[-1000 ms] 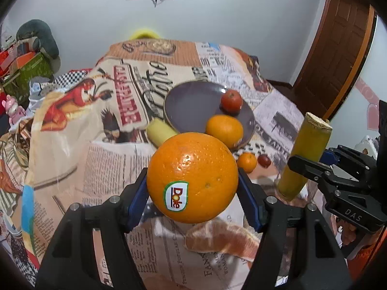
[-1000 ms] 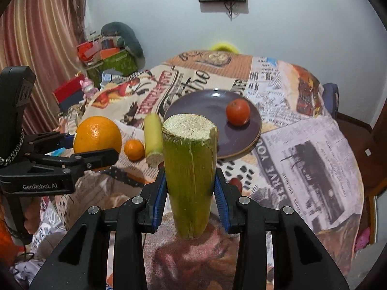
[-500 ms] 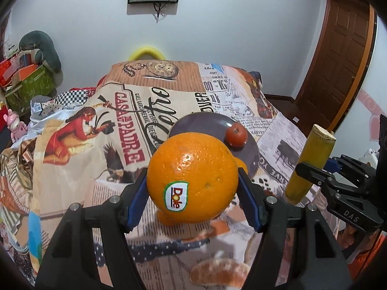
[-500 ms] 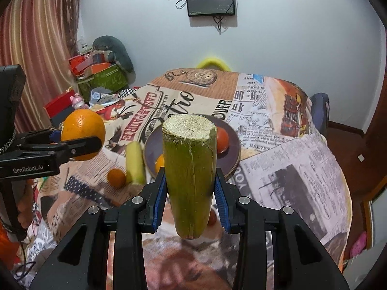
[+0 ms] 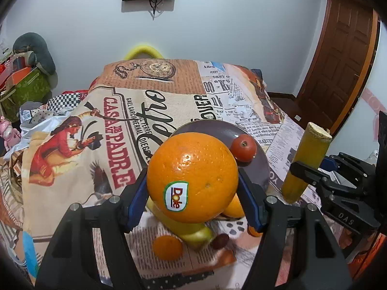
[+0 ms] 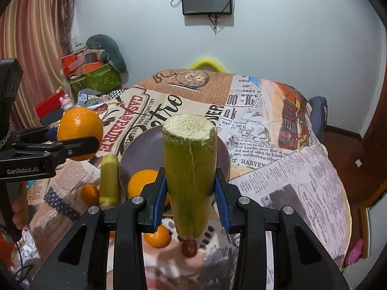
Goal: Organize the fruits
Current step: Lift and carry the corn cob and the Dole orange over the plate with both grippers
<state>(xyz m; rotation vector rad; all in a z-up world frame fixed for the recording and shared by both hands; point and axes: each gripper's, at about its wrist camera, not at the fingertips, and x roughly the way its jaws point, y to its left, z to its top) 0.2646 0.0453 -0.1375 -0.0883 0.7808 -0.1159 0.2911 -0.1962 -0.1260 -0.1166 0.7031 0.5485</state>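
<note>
left gripper (image 5: 192,188): clamped on the dole orange (image 5: 192,177), held above the purple plate (image 5: 262,166)'s near edge.
right gripper (image 6: 190,193): gripping the sugarcane piece (image 6: 189,169) upright, above the plate's near rim.
risk: the round orange may roll off the plate; the cane could knock the tomato (image 5: 243,148) on it.
</note>
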